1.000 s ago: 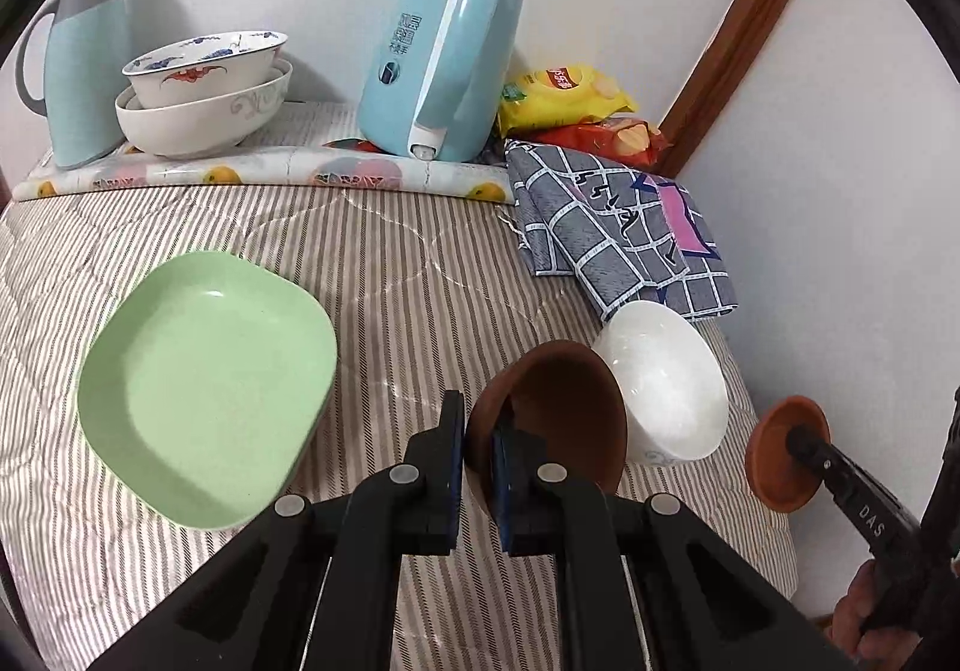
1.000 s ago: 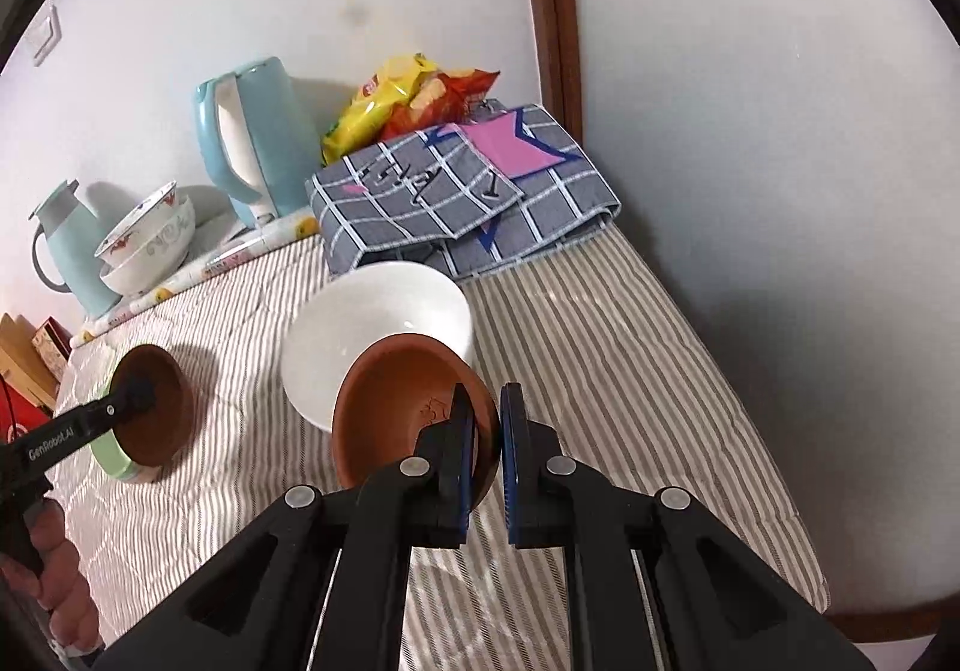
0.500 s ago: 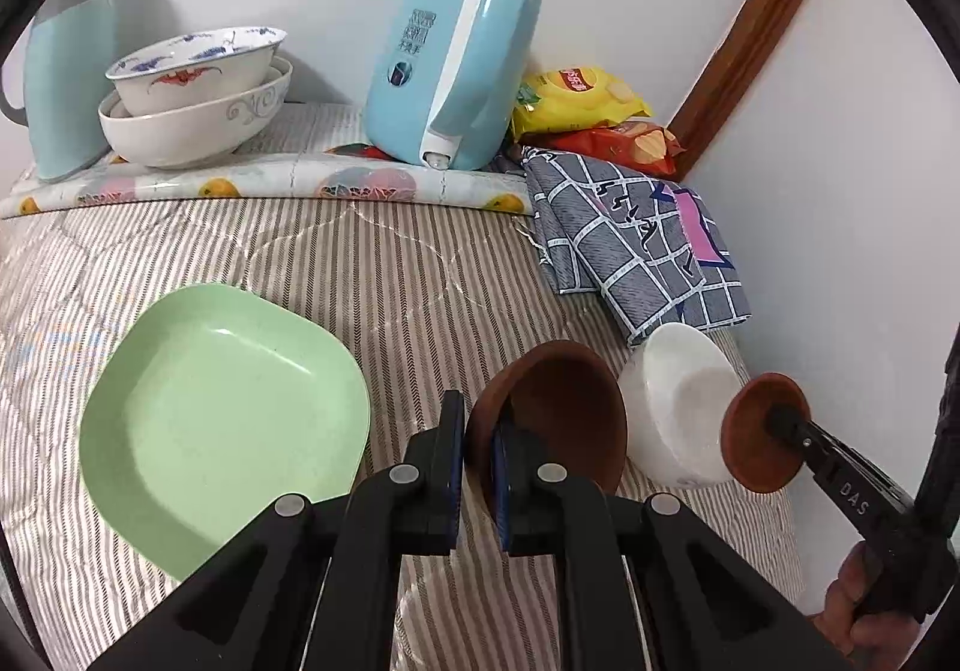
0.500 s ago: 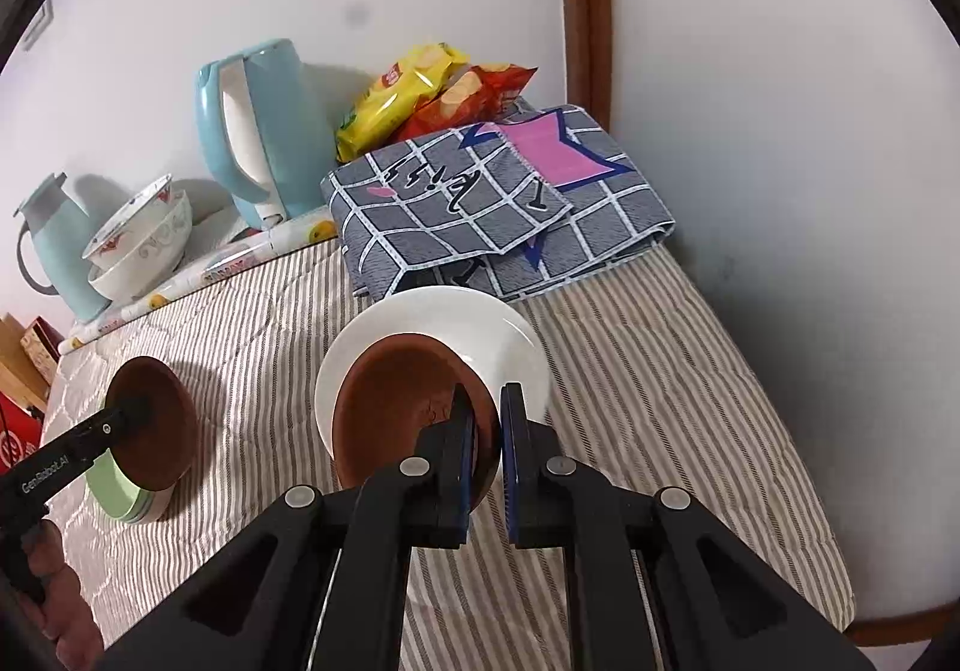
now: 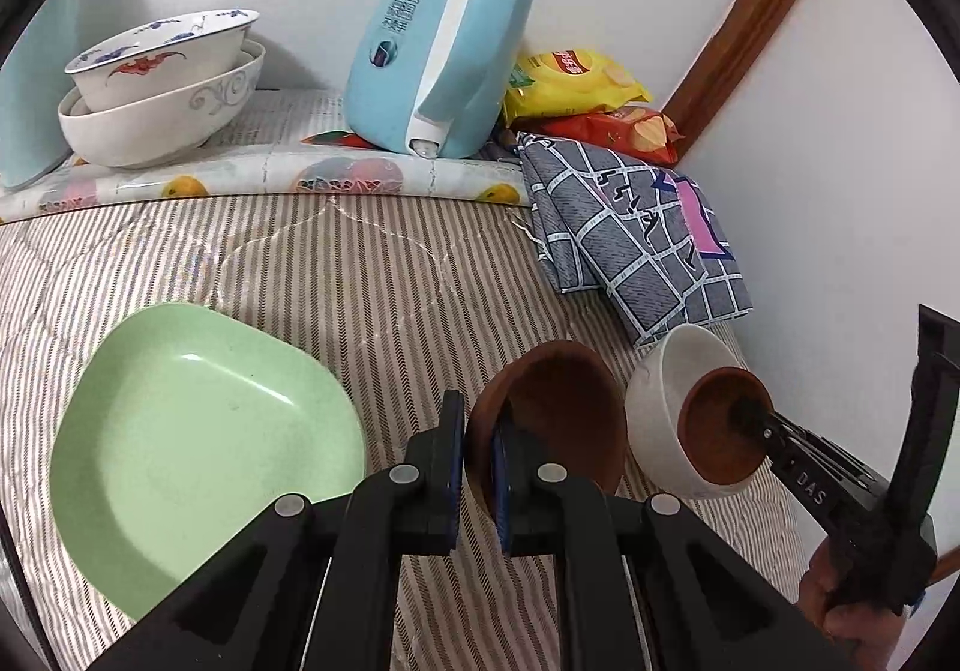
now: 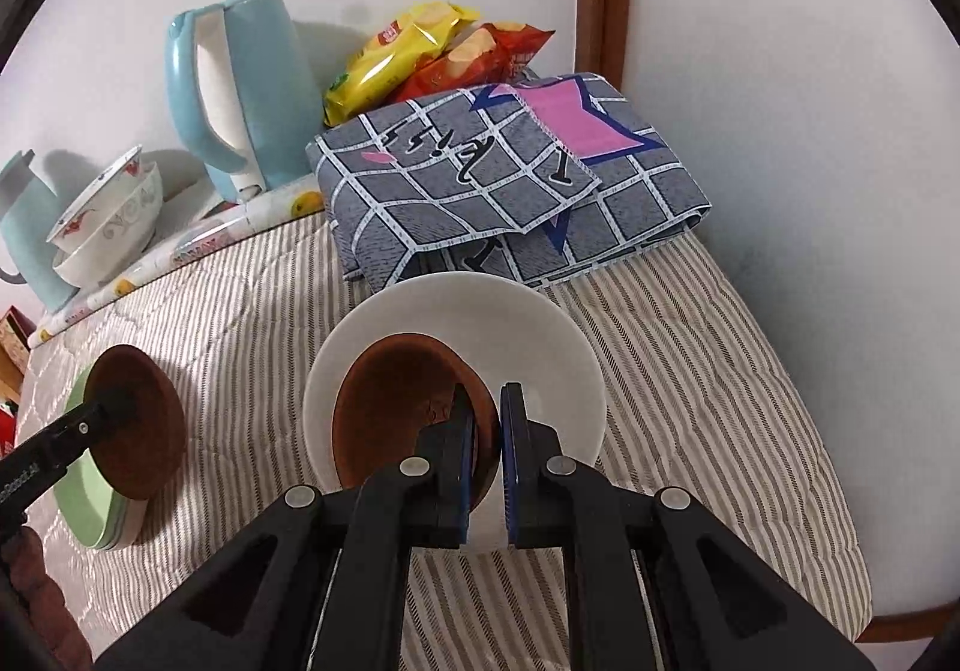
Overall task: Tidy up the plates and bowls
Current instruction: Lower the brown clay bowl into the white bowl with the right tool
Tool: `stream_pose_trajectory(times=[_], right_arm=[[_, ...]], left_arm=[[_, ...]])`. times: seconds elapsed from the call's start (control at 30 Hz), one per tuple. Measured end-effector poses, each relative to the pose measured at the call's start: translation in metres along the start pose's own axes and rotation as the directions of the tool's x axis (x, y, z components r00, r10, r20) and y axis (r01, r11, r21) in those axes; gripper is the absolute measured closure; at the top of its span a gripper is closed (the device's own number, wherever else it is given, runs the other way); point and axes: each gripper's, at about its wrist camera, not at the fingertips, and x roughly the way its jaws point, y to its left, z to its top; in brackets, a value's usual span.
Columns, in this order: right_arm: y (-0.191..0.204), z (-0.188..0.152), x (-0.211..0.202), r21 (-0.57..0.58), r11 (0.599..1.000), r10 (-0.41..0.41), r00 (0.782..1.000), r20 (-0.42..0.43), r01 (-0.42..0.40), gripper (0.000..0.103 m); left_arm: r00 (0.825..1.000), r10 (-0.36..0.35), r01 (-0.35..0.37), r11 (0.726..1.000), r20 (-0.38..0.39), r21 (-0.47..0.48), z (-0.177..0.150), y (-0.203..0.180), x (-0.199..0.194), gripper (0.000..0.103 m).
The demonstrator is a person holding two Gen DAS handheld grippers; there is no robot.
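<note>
Right wrist: right gripper (image 6: 486, 431) clamps 1 brown bowl (image 6: 402, 407) (tilted, mouth leftward) inside the white bowl (image 6: 540, 335).

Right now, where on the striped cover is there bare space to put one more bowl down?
The widest bare patch lies between the green plate, the rolled fruit-print sheet and the folded checked cloth. A bare strip runs between the white bowl and the wall. The back is crowded: stacked bowls, blue kettle, snack bags.

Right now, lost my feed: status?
Left gripper shut on brown bowl. Right gripper shut on second brown bowl, over white bowl. Nothing blocking.
</note>
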Motion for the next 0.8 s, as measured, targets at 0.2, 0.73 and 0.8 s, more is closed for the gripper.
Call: stream_pose_trajectory(times=[0.2, 0.73, 0.8], right_arm=[[0.005, 0.001, 0.012, -0.007, 1.000, -0.025, 0.999, -0.023, 0.025, 0.095], [0.013, 0.000, 0.034, -0.004, 0.999, -0.053, 0.997, -0.062, 0.053, 0.095], [0.013, 0.001, 0.036, -0.003, 0.999, -0.053, 0.996, -0.068, 0.053, 0.095]], left_arm=[[1.000, -0.024, 0.025, 1.000, -0.015, 0.010, 0.002, 0.001, 0.011, 0.094], [0.998, -0.050, 0.050, 0.999, -0.032, 0.000, 0.008, 0.014, 0.024, 0.094], [0.998, -0.050, 0.050, 0.999, -0.033, -0.003, 0.008, 0.015, 0.025, 0.094]])
